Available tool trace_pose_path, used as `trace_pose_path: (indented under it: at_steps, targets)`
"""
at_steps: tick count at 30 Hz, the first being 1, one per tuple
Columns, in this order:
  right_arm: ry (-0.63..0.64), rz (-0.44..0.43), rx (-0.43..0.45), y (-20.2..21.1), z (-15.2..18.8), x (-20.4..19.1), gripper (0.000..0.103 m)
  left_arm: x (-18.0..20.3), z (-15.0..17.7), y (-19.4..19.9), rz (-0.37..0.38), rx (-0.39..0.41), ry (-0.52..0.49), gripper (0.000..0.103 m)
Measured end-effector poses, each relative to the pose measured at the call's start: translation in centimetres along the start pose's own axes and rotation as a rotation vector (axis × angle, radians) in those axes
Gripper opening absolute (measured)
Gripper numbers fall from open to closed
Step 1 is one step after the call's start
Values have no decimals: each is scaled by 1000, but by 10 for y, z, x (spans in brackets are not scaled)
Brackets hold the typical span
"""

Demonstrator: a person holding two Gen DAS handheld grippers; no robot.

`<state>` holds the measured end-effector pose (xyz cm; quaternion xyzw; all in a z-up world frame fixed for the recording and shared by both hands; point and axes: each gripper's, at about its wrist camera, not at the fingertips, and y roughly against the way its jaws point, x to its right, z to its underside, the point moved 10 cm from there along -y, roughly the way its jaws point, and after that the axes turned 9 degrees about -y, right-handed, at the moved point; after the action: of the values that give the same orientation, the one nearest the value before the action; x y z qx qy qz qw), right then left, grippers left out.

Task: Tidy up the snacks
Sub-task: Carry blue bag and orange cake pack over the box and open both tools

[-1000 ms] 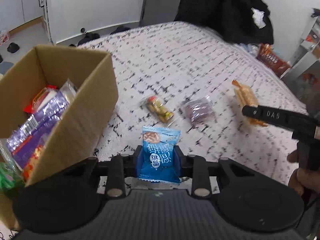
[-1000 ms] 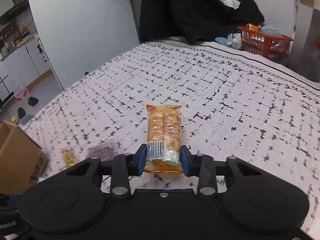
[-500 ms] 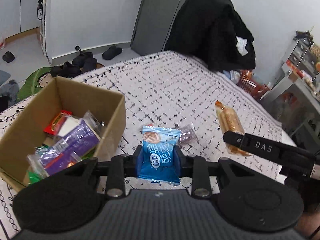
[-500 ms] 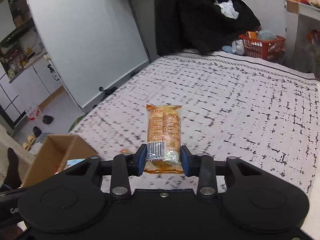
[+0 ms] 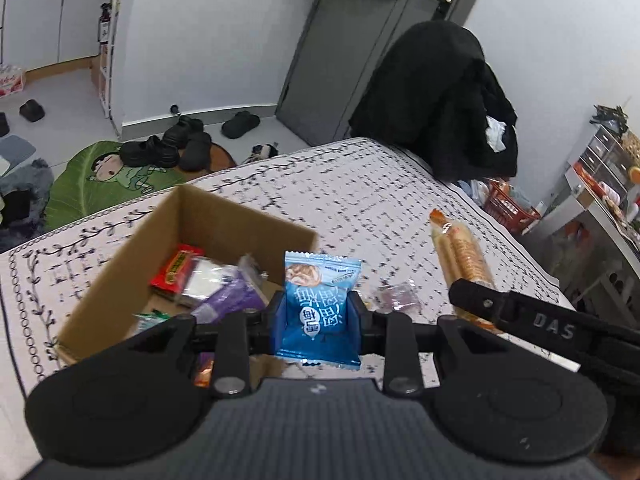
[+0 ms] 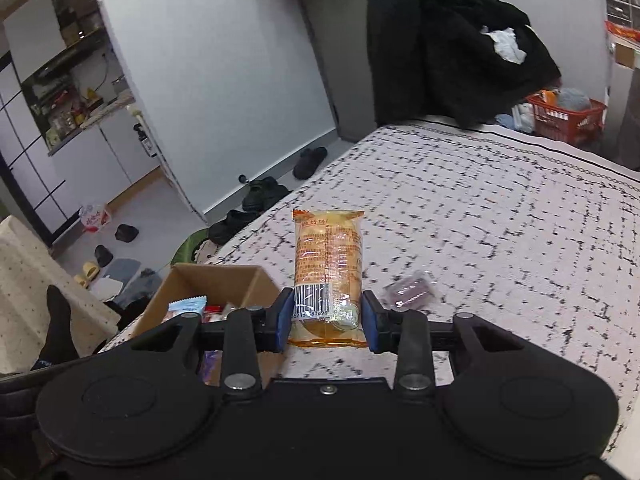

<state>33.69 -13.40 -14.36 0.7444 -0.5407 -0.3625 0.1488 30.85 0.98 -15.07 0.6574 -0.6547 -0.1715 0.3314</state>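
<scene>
**Two snacks carried to the box**

My left hand-held gripper (image 5: pixel 318 316) clamps a blue snack packet (image 5: pixel 319 306) at the cardboard box (image 5: pixel 120 280) rim on the bed (image 6: pixel 500 220). My right hand-held gripper (image 6: pixel 326 320) grips an orange biscuit pack (image 6: pixel 328 264) beside it. Next, I judge, each must move over the opening and release; a purple candy (image 5: pixel 394 296) remains on the bed.

Orange snack pack (image 6: pixel 328 272) between jaws
</scene>
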Motion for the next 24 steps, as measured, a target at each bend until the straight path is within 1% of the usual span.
trace_pose_path:
  at_steps: [8,16,21,24]
  targets:
    - [24,-35,-29,-7,12,-42,35,-46,-4,5,-29,10,42,30]
    - [54,-56,-58,-23,23,-79,35,-79,0,1,-38,-10,66,31]
    - [50,-67,-89,-38,32,-97,35,-98,2,-2,-58,-27,74,31]
    - [33,-76,-111,-48,36,-105,35,-105,0,0,-57,-21,83,34]
